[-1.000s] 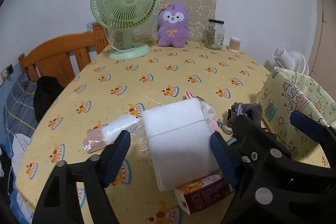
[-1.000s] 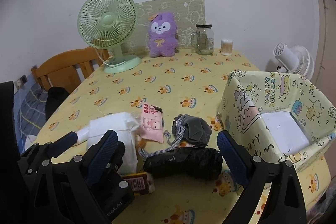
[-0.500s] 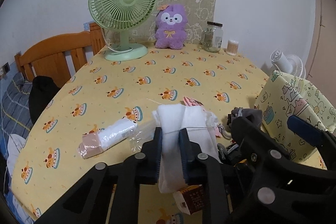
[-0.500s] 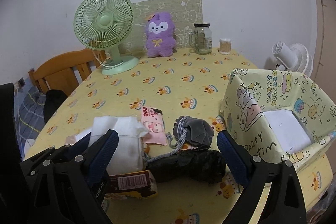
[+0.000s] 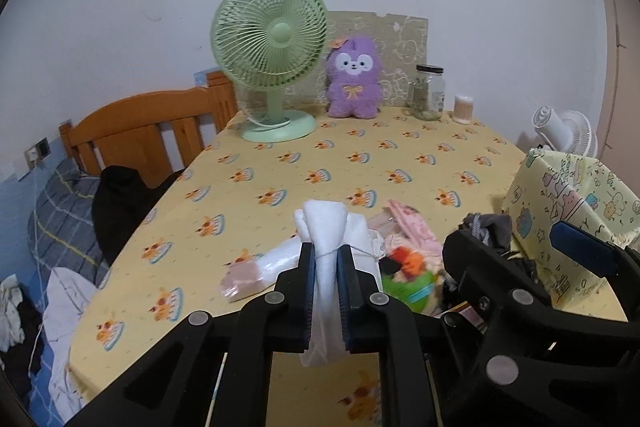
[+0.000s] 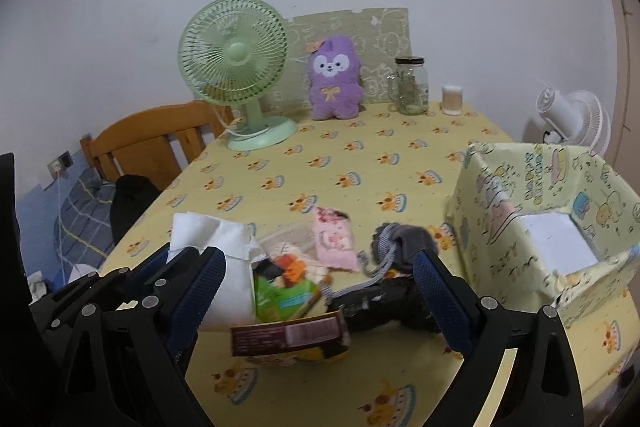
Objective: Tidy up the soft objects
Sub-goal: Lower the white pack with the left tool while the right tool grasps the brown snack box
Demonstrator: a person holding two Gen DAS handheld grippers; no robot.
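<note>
Lifted since half a second ago, the white folded soft cloth bundle (image 5: 325, 227) now hangs pinched in the left tool (image 5: 325, 283), raised off the desk (image 5: 320, 163), where earlier it still rested among the clutter. The left tool's blue-padded fingers (image 5: 307, 291) are squeezed nearly together on the cloth's narrowed middle, with the bundle bulging above them and a tail drooping below. In the right wrist view the same white bundle (image 6: 224, 259) sits at the left, beside the left tool's dark frame. The right tool (image 6: 320, 291) is spread wide and holds nothing; its two blue pads (image 6: 436, 295) straddle the pile on the desk. Under and beside the cloth lie a green and orange snack packet (image 6: 284, 287), blurred, a dark red flat carton (image 6: 288, 337), a pink patterned fabric pouch (image 6: 334, 243), a grey knitted item with a cord (image 6: 404, 239) and a black crinkled bundle (image 6: 384, 307). A clear-wrapped white and pink pack (image 5: 256, 271) lies to the left of the cloth. To the right stands an open box wrapped in pale yellow cartoon paper (image 6: 496, 219), with a white sheet on its floor. At the far edge of the desk stand a green desk fan (image 5: 272, 43), a purple plush toy (image 5: 352, 79), a glass jar with a black lid (image 5: 429, 93) and a small tub of cotton swabs (image 5: 463, 109).
</note>
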